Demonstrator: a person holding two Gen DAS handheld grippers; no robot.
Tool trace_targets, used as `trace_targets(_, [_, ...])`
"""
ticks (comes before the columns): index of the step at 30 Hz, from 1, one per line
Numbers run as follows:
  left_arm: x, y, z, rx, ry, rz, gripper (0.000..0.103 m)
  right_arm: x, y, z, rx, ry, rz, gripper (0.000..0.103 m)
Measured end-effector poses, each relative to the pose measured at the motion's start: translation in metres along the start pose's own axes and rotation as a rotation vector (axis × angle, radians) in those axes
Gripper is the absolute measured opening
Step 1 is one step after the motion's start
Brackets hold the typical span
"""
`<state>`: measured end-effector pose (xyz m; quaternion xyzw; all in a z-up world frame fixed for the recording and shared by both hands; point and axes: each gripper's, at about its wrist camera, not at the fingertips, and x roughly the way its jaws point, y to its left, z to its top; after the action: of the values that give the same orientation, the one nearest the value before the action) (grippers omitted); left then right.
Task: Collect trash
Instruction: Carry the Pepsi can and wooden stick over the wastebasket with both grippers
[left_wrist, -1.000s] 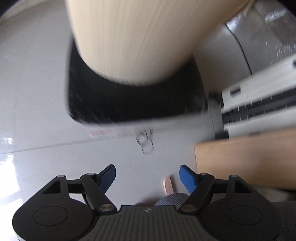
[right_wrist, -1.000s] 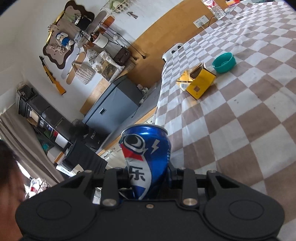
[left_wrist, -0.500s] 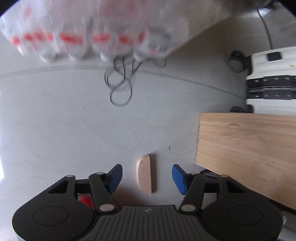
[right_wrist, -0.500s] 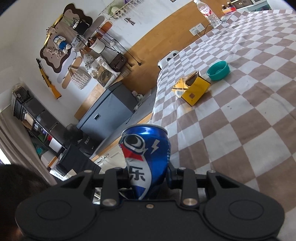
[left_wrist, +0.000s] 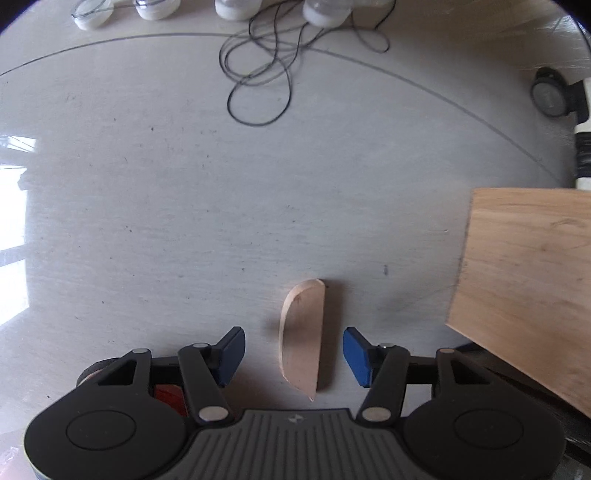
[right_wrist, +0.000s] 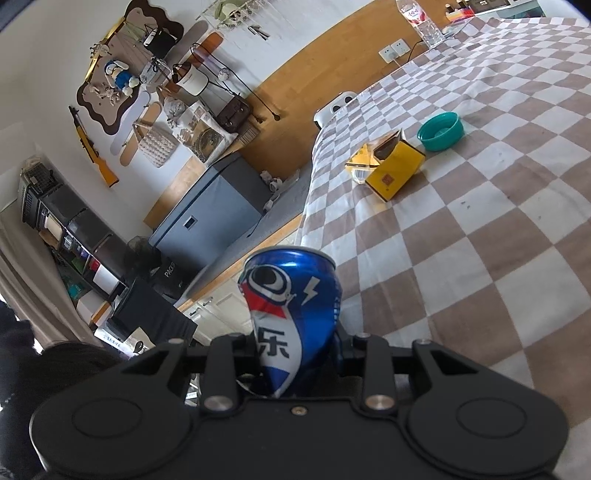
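My right gripper (right_wrist: 295, 347) is shut on a dented blue cola can (right_wrist: 291, 314) and holds it up beside the checkered table (right_wrist: 480, 236). A torn yellow carton (right_wrist: 391, 166) and a teal lid (right_wrist: 441, 131) lie on that table farther off. My left gripper (left_wrist: 293, 354) is open and points down at the grey floor (left_wrist: 221, 203). A small tan wooden piece (left_wrist: 303, 339) stands on the floor between its blue fingertips, touching neither.
A wooden board edge (left_wrist: 524, 280) juts in at the right of the left wrist view. A thin black cable (left_wrist: 266, 74) coils on the floor ahead, with bottle bottoms (left_wrist: 236, 7) beyond and a caster wheel (left_wrist: 550, 98) at far right. A grey cabinet (right_wrist: 210, 221) stands by the wall.
The left gripper has swung down from a beige and black object toward the floor, and the tan wooden piece now sits between its fingers. The right gripper keeps the can and has tilted slightly.
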<state>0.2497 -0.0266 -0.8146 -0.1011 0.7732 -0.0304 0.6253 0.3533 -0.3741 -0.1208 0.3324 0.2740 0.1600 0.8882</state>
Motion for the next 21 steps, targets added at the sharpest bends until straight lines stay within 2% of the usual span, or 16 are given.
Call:
trace_targets(2, [0.007, -0.002, -0.001, 0.005, -0.003, 0.03, 0.058, 0.0, 0.0, 0.0, 0.002, 0.0, 0.0, 0.033])
trace_targets(5, [0.013, -0.01, -0.004, 0.006, -0.017, 0.071, 0.064, 0.0, 0.0, 0.0, 0.002, -0.001, 0.0, 0.033])
trace_targets(6, [0.015, -0.016, -0.005, 0.029, -0.017, 0.082, 0.068, 0.0, 0.0, 0.0, 0.002, -0.001, 0.0, 0.033])
trace_targets(8, [0.018, -0.026, -0.009, 0.078, -0.016, 0.117, 0.067, 0.0, -0.001, 0.0, 0.002, 0.0, 0.001, 0.033])
trace_targets(9, [0.019, -0.03, -0.01, 0.112, -0.011, 0.147, 0.058, 0.001, -0.001, 0.0, 0.004, 0.0, 0.002, 0.033])
trace_targets(10, [0.019, -0.034, -0.011, 0.141, -0.006, 0.181, 0.043, 0.0, -0.001, 0.0, 0.005, -0.001, 0.002, 0.033])
trace_targets(11, [0.016, -0.035, -0.01, 0.149, -0.004, 0.174, 0.028, 0.001, -0.001, 0.0, 0.005, -0.001, 0.002, 0.033])
trace_targets(13, [0.013, -0.033, -0.006, 0.155, 0.017, 0.104, 0.026, 0.001, -0.001, 0.0, 0.005, -0.001, 0.002, 0.033])
trace_targets(14, [0.008, -0.033, -0.003, 0.149, 0.009, 0.099, 0.026, 0.001, -0.001, 0.0, 0.004, -0.001, 0.002, 0.033])
trace_targets(18, [-0.035, -0.031, 0.011, 0.16, -0.071, 0.049, 0.026, 0.001, -0.001, 0.0, 0.006, -0.004, -0.001, 0.033])
trace_targets(21, [-0.084, -0.03, 0.022, 0.164, -0.152, 0.005, 0.026, 0.001, -0.001, 0.0, 0.007, -0.01, -0.007, 0.033])
